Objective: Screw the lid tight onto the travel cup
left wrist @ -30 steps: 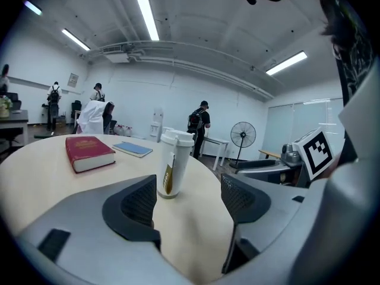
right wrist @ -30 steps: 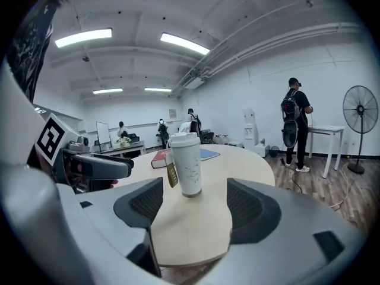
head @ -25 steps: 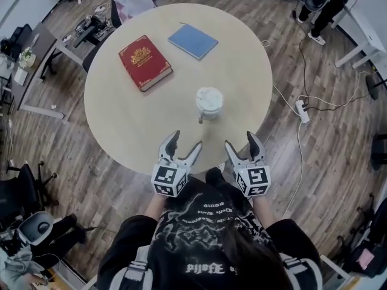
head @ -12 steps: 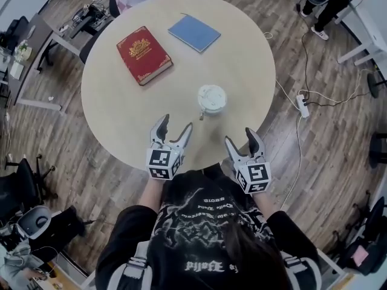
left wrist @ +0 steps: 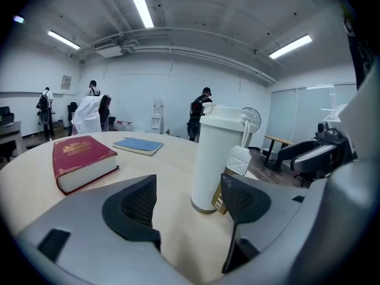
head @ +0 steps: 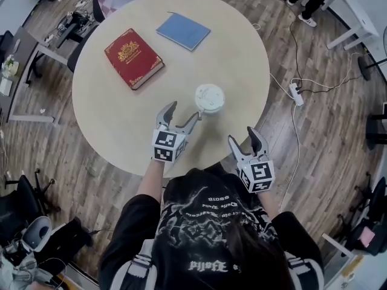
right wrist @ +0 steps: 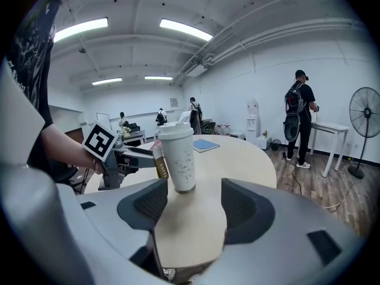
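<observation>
So the travel cup [head: 209, 99] is standing upright near the middle of the round table [head: 115, 119] w/ the lid [head: 210, 94] already sitting on top, prob just not tightened yet imo. The left gripper [head: 182, 112] is hovering just beside the cup, jaws spread wide, pinching nothing. I'm guessing it's lining up to brace the body so the cup isn't spinning during the twist. The right gripper [head: 243, 137] is hanging at the table edge, jaws apart but they've just been narrowing, nothing between them, cup well ahead. Maybe it's sizing up for the lid. The red book [head: 133, 58] & blue notebook [head: 183, 31] are sitting on the far side, out of the way.
</observation>
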Motion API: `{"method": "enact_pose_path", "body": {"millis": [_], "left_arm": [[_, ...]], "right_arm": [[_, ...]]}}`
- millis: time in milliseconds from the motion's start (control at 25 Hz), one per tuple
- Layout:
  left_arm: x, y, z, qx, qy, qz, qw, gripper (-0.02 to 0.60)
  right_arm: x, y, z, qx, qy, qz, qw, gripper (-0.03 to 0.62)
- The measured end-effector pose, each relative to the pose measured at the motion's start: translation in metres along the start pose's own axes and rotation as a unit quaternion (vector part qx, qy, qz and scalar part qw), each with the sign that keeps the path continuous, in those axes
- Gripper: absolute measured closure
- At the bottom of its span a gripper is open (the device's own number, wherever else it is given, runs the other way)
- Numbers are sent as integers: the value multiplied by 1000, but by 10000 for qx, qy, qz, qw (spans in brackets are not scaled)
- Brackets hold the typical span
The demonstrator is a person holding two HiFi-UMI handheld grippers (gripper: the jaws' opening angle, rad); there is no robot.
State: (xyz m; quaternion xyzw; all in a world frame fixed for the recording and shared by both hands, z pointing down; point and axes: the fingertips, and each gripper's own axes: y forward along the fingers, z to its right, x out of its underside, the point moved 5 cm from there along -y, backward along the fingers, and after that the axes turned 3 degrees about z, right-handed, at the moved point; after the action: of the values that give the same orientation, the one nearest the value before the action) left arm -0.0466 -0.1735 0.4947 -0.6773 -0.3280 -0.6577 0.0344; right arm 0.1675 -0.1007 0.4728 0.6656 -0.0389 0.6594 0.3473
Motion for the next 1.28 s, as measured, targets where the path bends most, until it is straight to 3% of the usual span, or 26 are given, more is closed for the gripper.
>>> {"method": "enact_pose_path", "body": {"millis": [240, 400, 480, 600, 760, 920, 1120, 1280], "left_arm": [[-4, 19, 18, 833, 195, 34, 9963, 197], [-3, 29, 27, 1012, 215, 6, 9946, 184], [-4, 35, 28, 1000, 202, 23, 9948, 179], [-5, 45, 31, 1135, 275, -12, 9932, 176], [-3, 60, 36, 1339, 448, -53, 9900, 176], [-4, 75, 40, 1490, 456, -58, 9878, 176], [-5, 79, 41, 1617, 443, 6, 9858, 173], [-4, 80, 38, 1774, 527, -65, 9827, 173]], "right_arm": [[-11, 3, 6, -56, -76, -5, 10000, 322], [-18, 7, 4, -135, -172, -26, 9998, 322], [-23, 10, 1, -304, -271, -6, 9992, 317], [-37, 18, -5, -902, -403, 22, 9951, 298], [-61, 26, -9, -1707, -862, -112, 9815, 292], [-82, 35, -11, -2151, -1577, -194, 9636, 280], [-101, 41, -11, -2540, -2058, -448, 9440, 269], [-119, 55, -6, -2819, -2925, -575, 9120, 254]]}}
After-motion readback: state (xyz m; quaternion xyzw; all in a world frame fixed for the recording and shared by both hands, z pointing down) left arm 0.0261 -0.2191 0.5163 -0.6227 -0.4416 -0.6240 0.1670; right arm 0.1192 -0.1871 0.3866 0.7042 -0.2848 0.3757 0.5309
